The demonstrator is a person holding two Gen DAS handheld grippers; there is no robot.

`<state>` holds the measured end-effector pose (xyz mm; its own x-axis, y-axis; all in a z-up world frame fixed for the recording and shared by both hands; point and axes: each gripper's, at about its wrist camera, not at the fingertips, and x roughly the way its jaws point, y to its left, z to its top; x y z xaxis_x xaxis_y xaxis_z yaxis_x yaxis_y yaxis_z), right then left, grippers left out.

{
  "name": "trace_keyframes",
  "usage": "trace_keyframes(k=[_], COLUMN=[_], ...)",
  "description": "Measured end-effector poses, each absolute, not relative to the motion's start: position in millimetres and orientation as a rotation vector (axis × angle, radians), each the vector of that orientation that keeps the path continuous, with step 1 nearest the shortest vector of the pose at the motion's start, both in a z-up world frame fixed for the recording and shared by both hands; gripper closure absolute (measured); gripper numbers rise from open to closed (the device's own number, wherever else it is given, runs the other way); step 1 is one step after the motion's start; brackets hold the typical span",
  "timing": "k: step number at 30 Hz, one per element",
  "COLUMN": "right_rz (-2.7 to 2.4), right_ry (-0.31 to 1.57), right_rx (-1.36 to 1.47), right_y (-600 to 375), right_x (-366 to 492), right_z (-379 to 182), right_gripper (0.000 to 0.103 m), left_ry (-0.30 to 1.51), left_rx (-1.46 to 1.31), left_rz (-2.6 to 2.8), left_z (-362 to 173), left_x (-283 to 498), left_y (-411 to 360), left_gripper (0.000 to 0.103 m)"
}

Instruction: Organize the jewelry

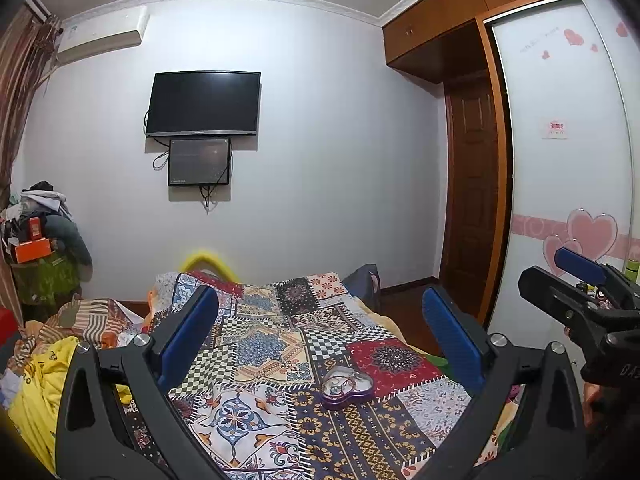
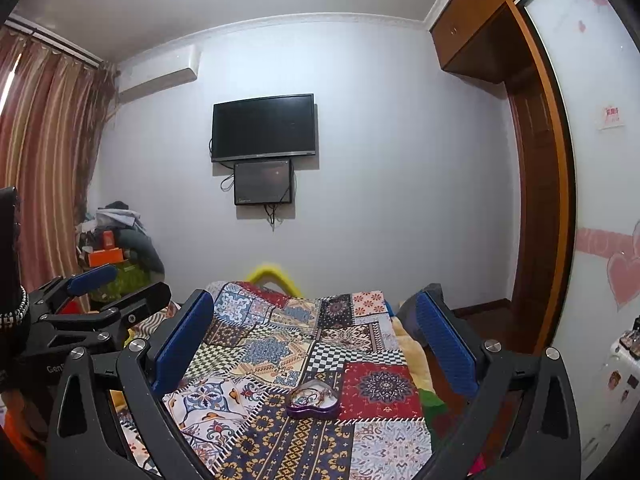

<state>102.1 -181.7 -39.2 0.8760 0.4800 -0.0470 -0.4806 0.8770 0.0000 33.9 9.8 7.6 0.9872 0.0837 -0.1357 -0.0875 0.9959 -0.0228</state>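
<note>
- The left gripper [image 1: 320, 340] hangs above the bed with its blue-padded fingers spread wide, nothing between them; the right gripper [image 2: 316, 344] is just beside it, equally wide apart and empty.
- Each shows up in the other's view: the right one at the left camera's right edge, the left one at the right camera's left edge, a zipped dark sleeve [image 2: 10, 280] behind it.
- Pale letters are printed on both gripper bodies, cut off at the frame edges and not readable.
- The heart-shaped jewelry box [image 1: 347, 387], clear lid over a purple base, lies on the patchwork bedspread [image 1: 280, 344] ahead of both grippers, untouched. Thin chain-like pieces show through the lid.
- Crumpled yellow cloth [image 1: 36, 392] and striped bedding lie to the left of the spread.
- On the far wall hang a dark television [image 1: 204, 104], a smaller screen [image 1: 199, 162] below it and an air conditioner [image 1: 102, 36] near the striped curtain [image 2: 44, 168].
- Right: a wooden door [image 1: 472, 200] and a white wardrobe panel with pink hearts [image 1: 592, 232].
</note>
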Motion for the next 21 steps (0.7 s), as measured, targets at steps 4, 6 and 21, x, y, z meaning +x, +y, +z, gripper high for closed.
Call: trace_keyframes(k=[4, 6, 21], right_rz=[0.500, 0.501, 0.510], right_ry=[0.052, 0.054, 0.086], right_rx=[-0.010, -0.010, -0.013], right_y=[-183.9, -183.9, -180.9], right_x=[103.8, 104.2, 108.4], right_z=[-39.4, -38.8, -40.2], right_gripper=[0.003, 0.003, 0.003], left_ry=[0.137, 0.138, 0.157], left_rx=[-0.032, -0.037, -0.053], left_rz=[0.088, 0.087, 0.083], left_z=[7.4, 7.2, 4.8], left_x=[35.5, 36.5, 40.1], left_y=[11.3, 12.1, 14.7], left_gripper=[0.000, 0.000, 0.000])
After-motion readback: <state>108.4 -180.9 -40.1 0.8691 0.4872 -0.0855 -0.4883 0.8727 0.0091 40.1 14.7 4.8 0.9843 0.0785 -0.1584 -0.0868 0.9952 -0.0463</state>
